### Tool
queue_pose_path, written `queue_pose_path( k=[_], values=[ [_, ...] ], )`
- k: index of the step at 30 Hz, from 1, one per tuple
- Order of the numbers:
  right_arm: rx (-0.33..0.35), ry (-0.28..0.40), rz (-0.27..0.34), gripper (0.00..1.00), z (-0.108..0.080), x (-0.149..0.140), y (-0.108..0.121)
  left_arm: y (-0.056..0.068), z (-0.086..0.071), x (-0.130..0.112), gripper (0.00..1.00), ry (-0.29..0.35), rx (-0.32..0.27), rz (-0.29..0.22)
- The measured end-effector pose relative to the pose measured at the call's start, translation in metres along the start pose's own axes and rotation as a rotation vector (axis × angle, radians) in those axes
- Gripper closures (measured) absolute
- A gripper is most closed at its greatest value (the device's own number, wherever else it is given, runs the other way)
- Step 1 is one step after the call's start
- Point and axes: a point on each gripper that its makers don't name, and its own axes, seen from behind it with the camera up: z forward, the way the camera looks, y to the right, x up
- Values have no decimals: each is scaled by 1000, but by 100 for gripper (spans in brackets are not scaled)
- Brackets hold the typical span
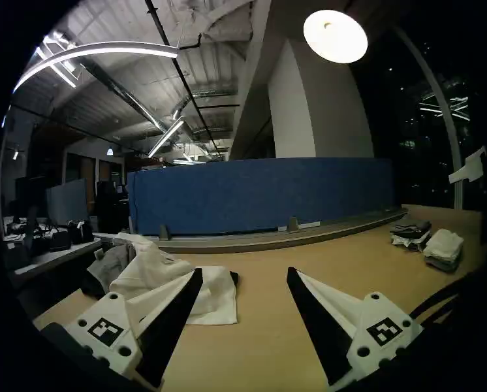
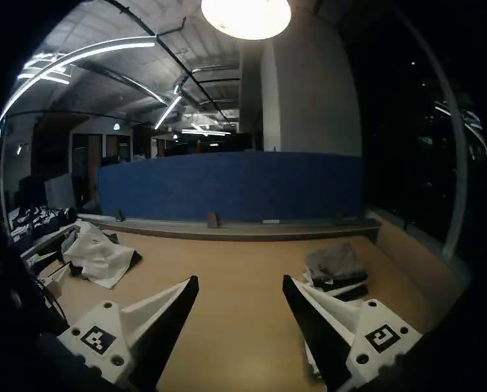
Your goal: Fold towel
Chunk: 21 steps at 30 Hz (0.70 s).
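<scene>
Lying crumpled, towel [image 1: 152, 271] just beyond left gripper [image 1: 243, 272], leftward of spread jaws.

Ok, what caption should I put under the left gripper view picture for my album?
Open claw above a wooden desk, with a crumpled white towel lying just ahead.

White tongs [image 1: 243, 272], blk pads [image 1: 173, 320], sq. markers [image 1: 106, 330].
</scene>
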Motion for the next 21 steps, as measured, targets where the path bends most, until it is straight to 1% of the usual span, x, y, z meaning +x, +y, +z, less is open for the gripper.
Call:
queue_pose_path(
  k=[6,15,18,21],
  values=[
    [15,-7,-13,0,8,-10,-9,-5,2,-20,4,-2,16,-34],
    [18,-11,-25,0,14,-15,-12,-15,5,-42,4,1,42,-45],
    [19,-10,-22,0,15,-16,-12,-17,5,-47,4,-2,48,-46],
    [22,-12,-20,0,16,-18,-12,-19,6,-47,4,3,56,-55]
  ],
)
